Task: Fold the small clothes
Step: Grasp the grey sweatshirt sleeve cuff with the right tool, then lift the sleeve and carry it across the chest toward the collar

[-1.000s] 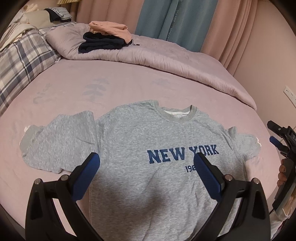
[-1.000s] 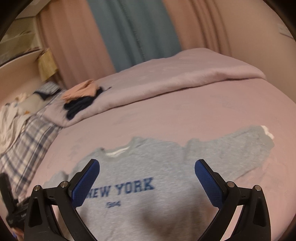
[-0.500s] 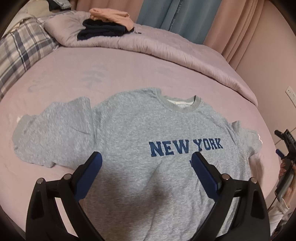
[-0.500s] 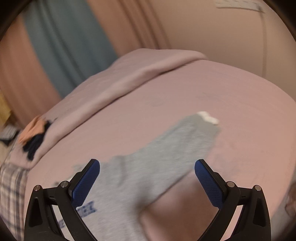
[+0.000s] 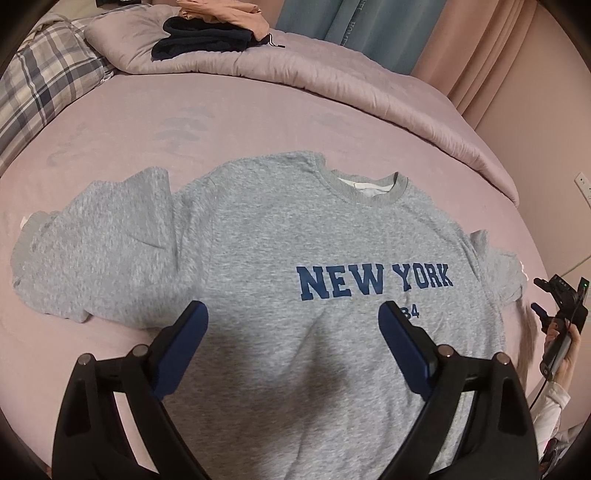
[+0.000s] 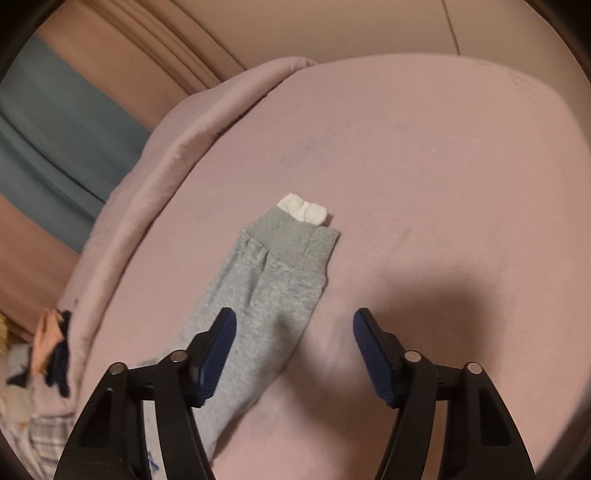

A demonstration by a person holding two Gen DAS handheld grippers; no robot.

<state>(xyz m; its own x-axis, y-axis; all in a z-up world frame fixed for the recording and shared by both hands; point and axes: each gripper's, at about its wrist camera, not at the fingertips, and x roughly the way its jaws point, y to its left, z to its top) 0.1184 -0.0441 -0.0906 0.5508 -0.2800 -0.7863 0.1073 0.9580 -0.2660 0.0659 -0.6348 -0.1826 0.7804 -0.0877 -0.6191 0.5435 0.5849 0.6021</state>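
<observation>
The left gripper (image 5: 291, 325) hangs over the lower front of the gray sweatshirt (image 5: 277, 240), its jaws still wide but closing a little, with nothing pressed between them. The sweatshirt is the landmark here: it lies flat and face up on the pink bed (image 5: 258, 122), with the words NEW YORK readable and the collar on the far side.

The right gripper (image 6: 291, 332) is over the sweatshirt's right sleeve (image 6: 266, 295), and its jaws are closing. The sleeve's edge lies between them, but the pads do not press on it yet. Beyond this gripper the sleeve ends in a ribbed cuff (image 6: 295, 247) with a bit of white fabric coming out.

I judge that the first fold is starting: the sleeve should be taken and brought over the body of the sweatshirt. The next move calls for a lower reach, so the pads pinch the sleeve fabric only and not the bed sheet under it.

Past the sweatshirt's collar lies a rolled pink quilt (image 5: 332, 77), and on it a small pile of folded clothes (image 5: 210, 33).

Compared with a second ago, the right gripper has swung from the chest print to the sleeve and has rolled. The left one has come slightly lower.
</observation>
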